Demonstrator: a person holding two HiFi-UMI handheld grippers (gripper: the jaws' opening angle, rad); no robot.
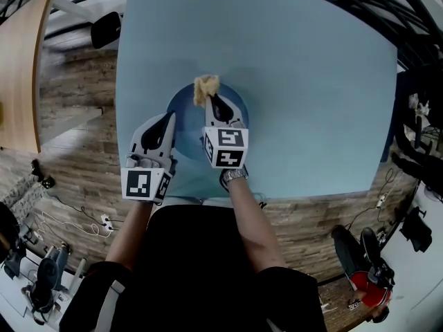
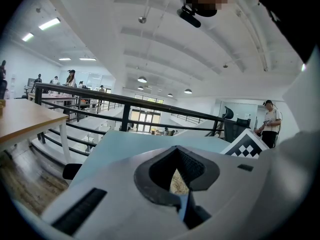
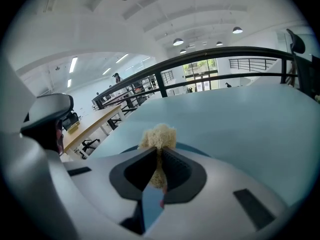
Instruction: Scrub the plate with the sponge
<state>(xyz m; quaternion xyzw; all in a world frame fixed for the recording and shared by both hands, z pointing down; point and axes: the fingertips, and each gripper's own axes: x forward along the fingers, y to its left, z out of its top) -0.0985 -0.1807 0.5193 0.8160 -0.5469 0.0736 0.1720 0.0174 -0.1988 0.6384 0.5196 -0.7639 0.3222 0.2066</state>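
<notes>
A round blue plate (image 1: 185,108) lies on the light blue table (image 1: 311,102), near its front edge. My right gripper (image 1: 211,102) reaches over the plate and is shut on a tan, fibrous sponge (image 1: 206,87). In the right gripper view the sponge (image 3: 159,135) sticks out past the closed jaws of the right gripper (image 3: 159,153), with the plate's rim (image 3: 200,152) behind it. My left gripper (image 1: 170,118) sits at the plate's left rim, its jaws closed on that edge. In the left gripper view the sponge (image 2: 176,183) shows through the slit of the left gripper (image 2: 176,156).
A black chair (image 1: 105,30) stands off the table's far left corner, beside a wooden table (image 1: 17,68). A black railing (image 2: 125,109) runs behind the table. Cables and gear lie on the wood floor (image 1: 69,213). A person (image 2: 271,124) stands far to the right.
</notes>
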